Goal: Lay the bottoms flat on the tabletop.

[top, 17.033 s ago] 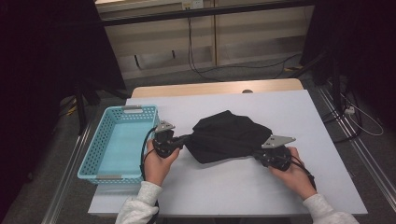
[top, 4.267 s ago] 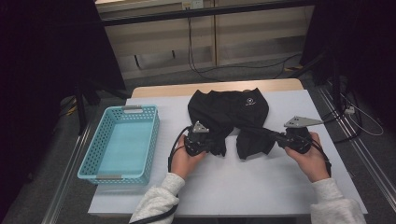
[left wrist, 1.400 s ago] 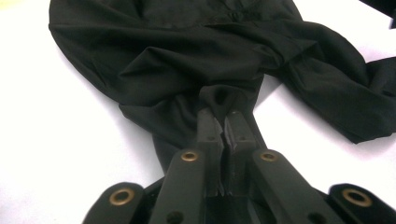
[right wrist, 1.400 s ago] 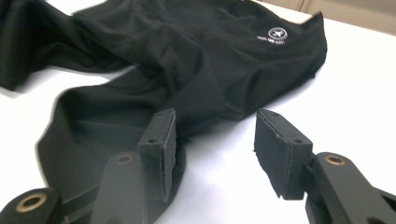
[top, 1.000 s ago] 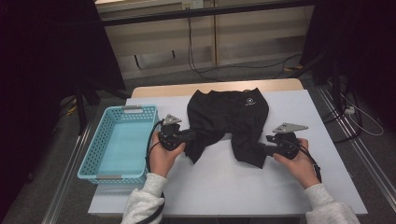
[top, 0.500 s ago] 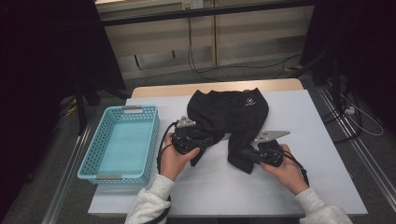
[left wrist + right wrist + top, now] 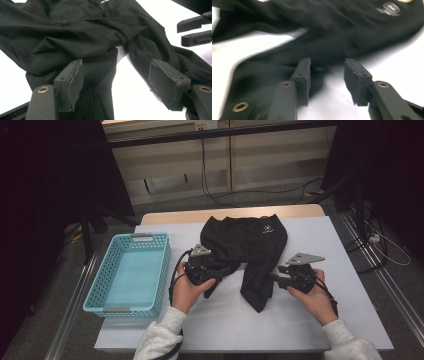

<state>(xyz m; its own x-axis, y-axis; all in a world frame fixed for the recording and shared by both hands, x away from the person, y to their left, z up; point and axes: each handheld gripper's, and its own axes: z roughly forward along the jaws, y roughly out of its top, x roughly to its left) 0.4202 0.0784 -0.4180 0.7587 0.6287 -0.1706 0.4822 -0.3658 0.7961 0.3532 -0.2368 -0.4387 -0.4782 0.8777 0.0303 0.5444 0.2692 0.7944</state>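
I had the black fabric shorts spread flat; both jaws had just been opening, gripping nothing. Left gripper gaped wide over one leg, right gripper stood half open at its leg's edge. Next, I judged, each needed fresh hold toward twelve o'clock to fold.

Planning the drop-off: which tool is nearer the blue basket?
Left. The left tool sits just right of the blue basket; the right tool is farther off, beyond the black garment.
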